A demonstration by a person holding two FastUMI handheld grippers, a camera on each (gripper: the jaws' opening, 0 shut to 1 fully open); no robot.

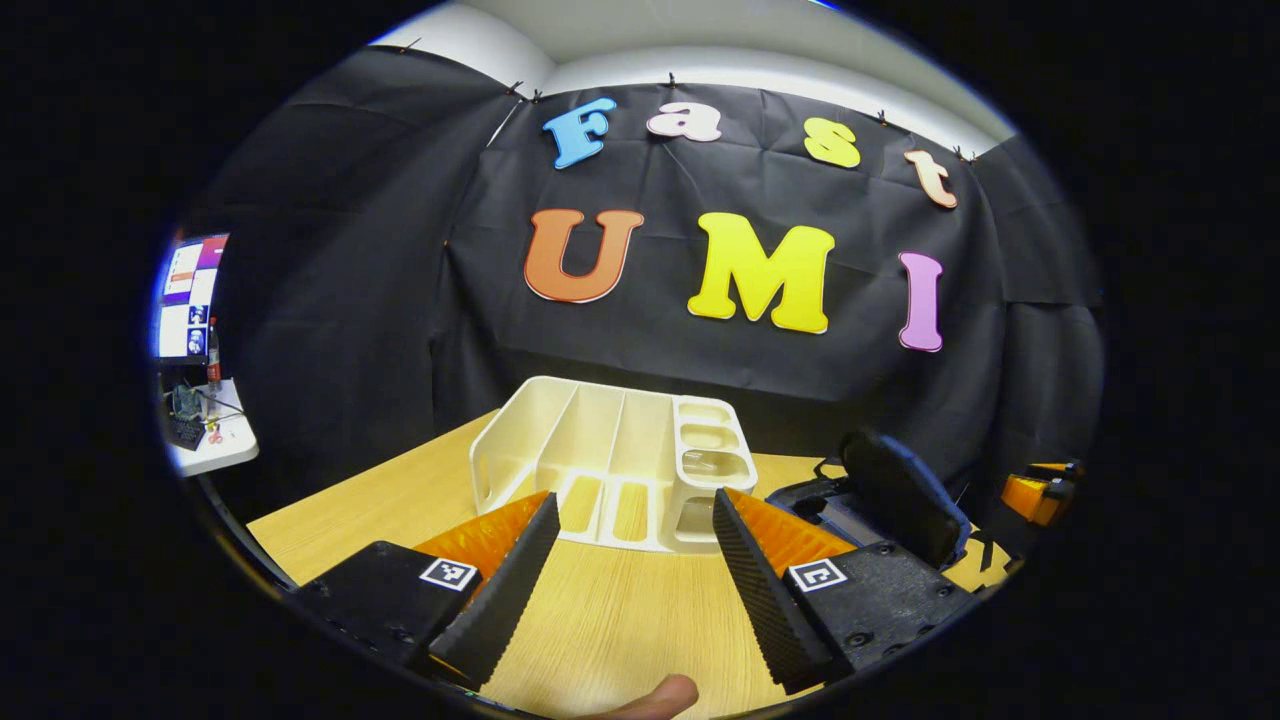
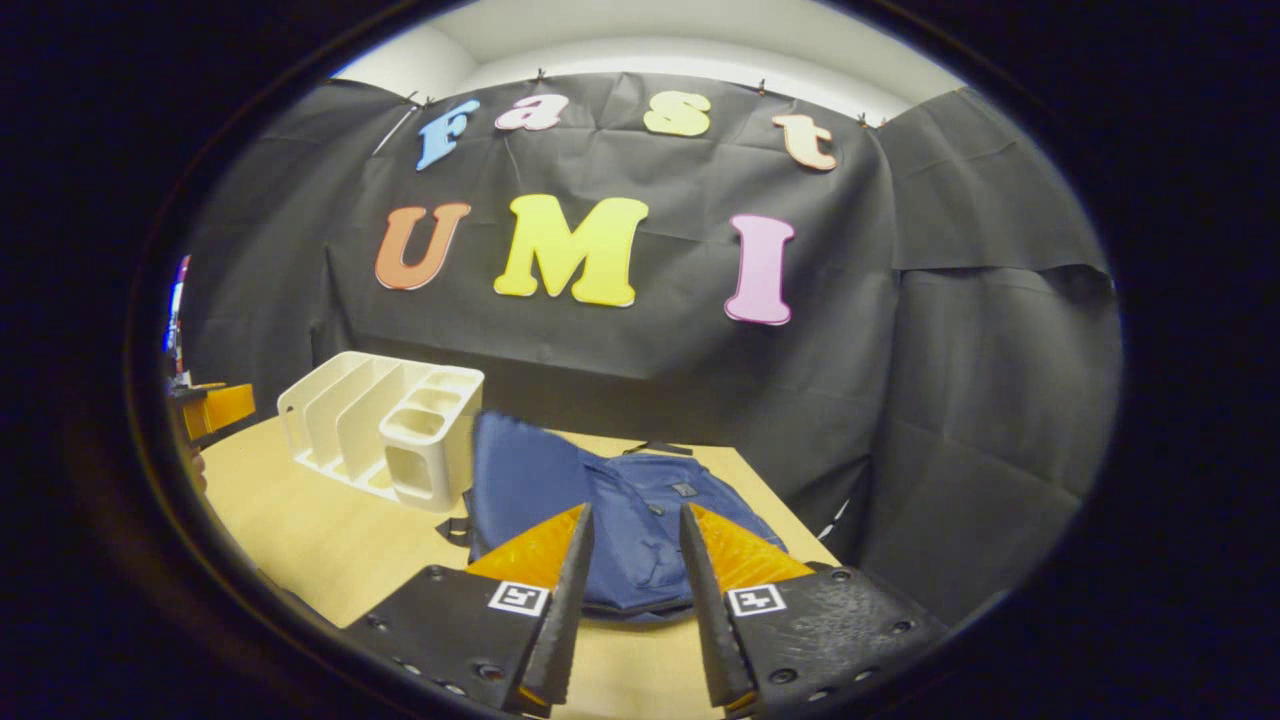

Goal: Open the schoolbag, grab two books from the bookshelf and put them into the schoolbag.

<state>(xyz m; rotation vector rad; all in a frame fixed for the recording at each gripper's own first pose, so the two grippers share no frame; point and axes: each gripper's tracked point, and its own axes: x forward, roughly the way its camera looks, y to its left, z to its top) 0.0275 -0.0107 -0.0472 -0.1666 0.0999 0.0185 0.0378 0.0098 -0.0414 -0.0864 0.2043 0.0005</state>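
Note:
The white bookshelf (image 1: 610, 450) stands on the wooden table (image 1: 600, 620) straight ahead of my left gripper (image 1: 635, 500), which is open with nothing between its fingers. The shelf's slots look empty. To its right lies the blue schoolbag (image 1: 885, 495), one flap standing up. In the right gripper view the schoolbag (image 2: 640, 510) lies flat just beyond my right gripper (image 2: 635, 512), also open and holding nothing. The raised flap (image 2: 515, 465) leans next to the bookshelf (image 2: 385, 425). The left gripper (image 2: 215, 408) shows at the far left edge, and the right gripper (image 1: 1040, 495) shows past the bag.
A small white side table (image 1: 215, 445) with a monitor (image 1: 185, 300) and a bottle stands off to the left of the booth. The black cloth wall hangs close behind the shelf and bag. The table's right edge (image 2: 790, 520) runs just past the schoolbag. A fingertip (image 1: 660, 695) shows at the bottom.

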